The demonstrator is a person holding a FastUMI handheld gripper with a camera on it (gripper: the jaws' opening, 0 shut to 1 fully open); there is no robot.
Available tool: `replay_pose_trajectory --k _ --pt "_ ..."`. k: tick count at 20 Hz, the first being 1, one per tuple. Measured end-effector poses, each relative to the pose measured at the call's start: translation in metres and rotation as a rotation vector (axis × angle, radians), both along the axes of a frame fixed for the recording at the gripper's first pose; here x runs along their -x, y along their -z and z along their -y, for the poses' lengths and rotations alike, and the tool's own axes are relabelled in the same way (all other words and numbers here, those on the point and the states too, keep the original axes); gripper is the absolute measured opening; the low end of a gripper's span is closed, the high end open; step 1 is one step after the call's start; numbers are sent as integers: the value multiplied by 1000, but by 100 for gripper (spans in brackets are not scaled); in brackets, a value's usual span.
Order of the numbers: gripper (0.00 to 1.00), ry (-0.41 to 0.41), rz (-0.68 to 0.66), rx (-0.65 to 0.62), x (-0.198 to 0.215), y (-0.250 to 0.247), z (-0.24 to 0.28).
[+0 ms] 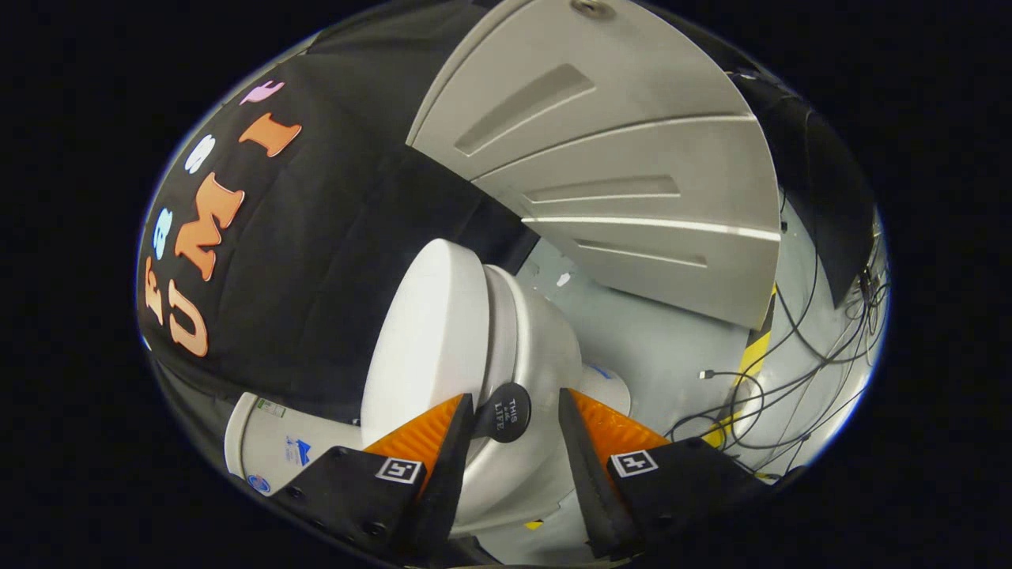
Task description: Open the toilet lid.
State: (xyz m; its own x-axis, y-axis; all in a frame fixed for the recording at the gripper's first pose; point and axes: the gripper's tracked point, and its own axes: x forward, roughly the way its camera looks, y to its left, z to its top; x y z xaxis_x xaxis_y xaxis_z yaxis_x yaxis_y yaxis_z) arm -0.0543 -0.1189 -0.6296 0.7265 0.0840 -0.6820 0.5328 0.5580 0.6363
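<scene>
The tongs [515, 415] are rolled over sideways, so the toilet appears tipped toward nine o'clock. Their orange-and-black fingers [431, 431] stand well apart, clamped on nothing. Between the tips sits a round black tab [504, 412] fixed at the rim of the toilet lid [427, 332], just beside the left finger; whether they touch is unclear. The white lid lies closed against the bowl [538, 340]. Cables [791, 379] trail over the floor [648, 340] at three o'clock, below a grey ribbed panel [617, 158].

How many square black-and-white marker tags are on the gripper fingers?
2: one square black-and-white marker tag on the left orange finger, one on the right finger; the gripper is open.
</scene>
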Motion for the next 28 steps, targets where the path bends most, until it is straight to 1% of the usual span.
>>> replay_pose_trajectory --k 2,4,5,7,8,9,10,13,14,15,16,17,18,20,23,26,28 --pt "51 20 19 -42 -3 4 0" --pt "41 35 36 -98 -9 6 -2" --pt "36 31 39 -128 -11 8 -5" --pt "26 56 58 -166 -13 6 -3" --pt "27 61 60 -182 -14 8 -3" --pt "26 93 76 -196 -16 3 4" --pt "19 99 74 -229 -13 7 -3" --pt "19 155 81 -344 -12 10 -4" --pt "19 173 92 -365 -13 7 -2" --pt "16 174 90 -344 -9 5 -1" --pt "10 162 86 -298 -15 5 -3" --pt "8 156 83 -252 -15 1 -2" --pt "8 143 67 -237 -15 -1 -4" --pt "8 138 63 -253 -17 -8 -6" --pt "8 84 40 -205 -12 -13 -9" --pt "8 93 55 -195 -16 -33 -13" --pt "8 67 64 -167 -21 -45 -15"
